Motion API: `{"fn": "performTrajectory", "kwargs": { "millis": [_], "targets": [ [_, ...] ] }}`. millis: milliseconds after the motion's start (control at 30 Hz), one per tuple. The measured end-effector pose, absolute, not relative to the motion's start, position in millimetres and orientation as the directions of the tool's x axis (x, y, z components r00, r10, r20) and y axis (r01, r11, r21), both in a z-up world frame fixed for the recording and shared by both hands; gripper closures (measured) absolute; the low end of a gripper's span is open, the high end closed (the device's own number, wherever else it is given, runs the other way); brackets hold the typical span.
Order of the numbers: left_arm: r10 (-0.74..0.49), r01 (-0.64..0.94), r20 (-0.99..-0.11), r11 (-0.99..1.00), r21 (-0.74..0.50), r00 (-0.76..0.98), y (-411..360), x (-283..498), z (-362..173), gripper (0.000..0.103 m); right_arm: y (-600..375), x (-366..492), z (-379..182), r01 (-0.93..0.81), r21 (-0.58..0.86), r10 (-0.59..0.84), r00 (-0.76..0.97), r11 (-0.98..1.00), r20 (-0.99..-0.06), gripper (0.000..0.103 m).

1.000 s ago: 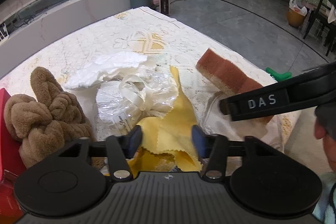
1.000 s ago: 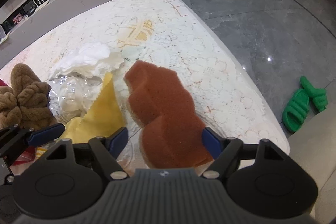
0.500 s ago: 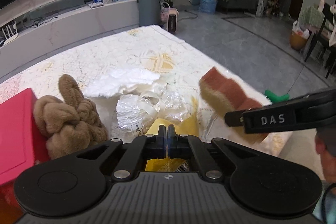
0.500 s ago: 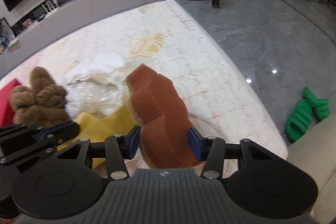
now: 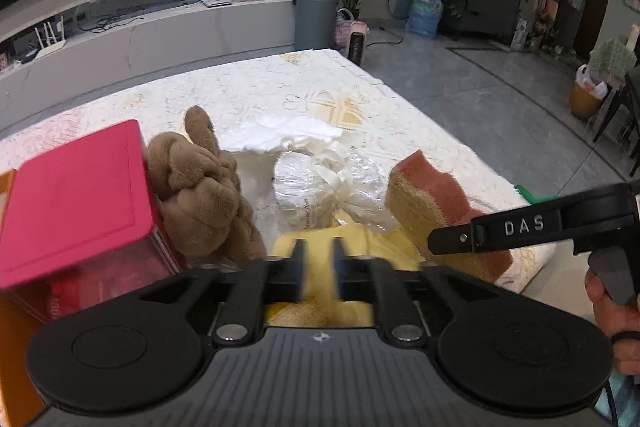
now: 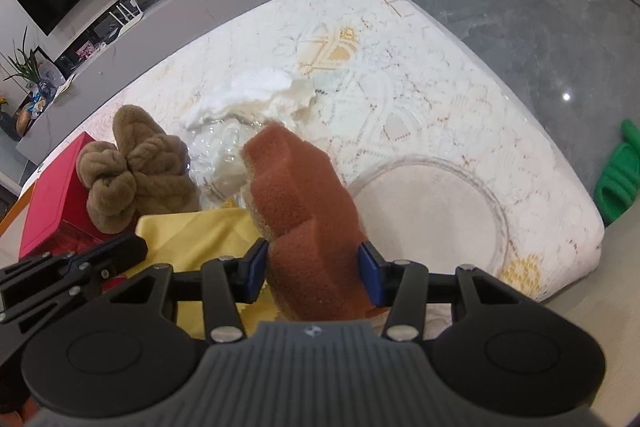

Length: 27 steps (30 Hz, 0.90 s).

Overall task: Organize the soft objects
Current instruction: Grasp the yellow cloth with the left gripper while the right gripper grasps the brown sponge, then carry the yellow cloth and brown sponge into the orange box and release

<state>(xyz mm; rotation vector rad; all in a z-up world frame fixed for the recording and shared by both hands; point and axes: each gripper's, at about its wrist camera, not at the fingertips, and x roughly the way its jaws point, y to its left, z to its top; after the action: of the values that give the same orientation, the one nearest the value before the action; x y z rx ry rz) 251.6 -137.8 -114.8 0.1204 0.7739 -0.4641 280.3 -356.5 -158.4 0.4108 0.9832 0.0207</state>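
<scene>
right claw (image 6: 313, 269) pinching brown sponge (image 6: 304, 211), lifting it off worktop (image 6: 400, 67) | left claw (image 5: 319, 267) blurred, fingers slightly parted over yellow cloth (image 5: 320, 303) | brown plush (image 5: 200, 195) sitting left of sponge, against red box (image 5: 76, 199)

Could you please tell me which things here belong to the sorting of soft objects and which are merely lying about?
Job:
- sponge, clamped in the right tool
- yellow cloth, between the left tool fingers
- brown plush knot
- white tissue
- plastic-wrapped bundle
- red box

Lying about:
- green slippers
- bin
- water jug
</scene>
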Motion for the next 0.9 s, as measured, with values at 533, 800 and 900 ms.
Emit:
{"fn": "performTrajectory", "kwargs": {
  "millis": [533, 800, 900],
  "targets": [
    [-0.292, 0.508, -0.739, 0.858, 0.079, 0.608, -166.0, 248.2, -156.3, 0.071, -355.4, 281.8, -161.5, 0.148, 0.339, 0.203, 0.564, 0.929, -0.801, 0.054],
    [-0.299, 0.484, -0.699, 0.872, 0.077, 0.650, -159.6, 238.0, -141.4, 0.102, -354.1, 280.3, -159.5, 0.139, 0.331, 0.196, 0.575, 0.934, -0.795, 0.056],
    [-0.305, 0.464, -0.670, 0.883, 0.067, 0.677, -152.5, 232.9, -126.1, 0.102, -355.6, 276.3, -154.6, 0.141, 0.333, 0.189, 0.595, 0.932, -0.781, 0.057]
  ]
}}
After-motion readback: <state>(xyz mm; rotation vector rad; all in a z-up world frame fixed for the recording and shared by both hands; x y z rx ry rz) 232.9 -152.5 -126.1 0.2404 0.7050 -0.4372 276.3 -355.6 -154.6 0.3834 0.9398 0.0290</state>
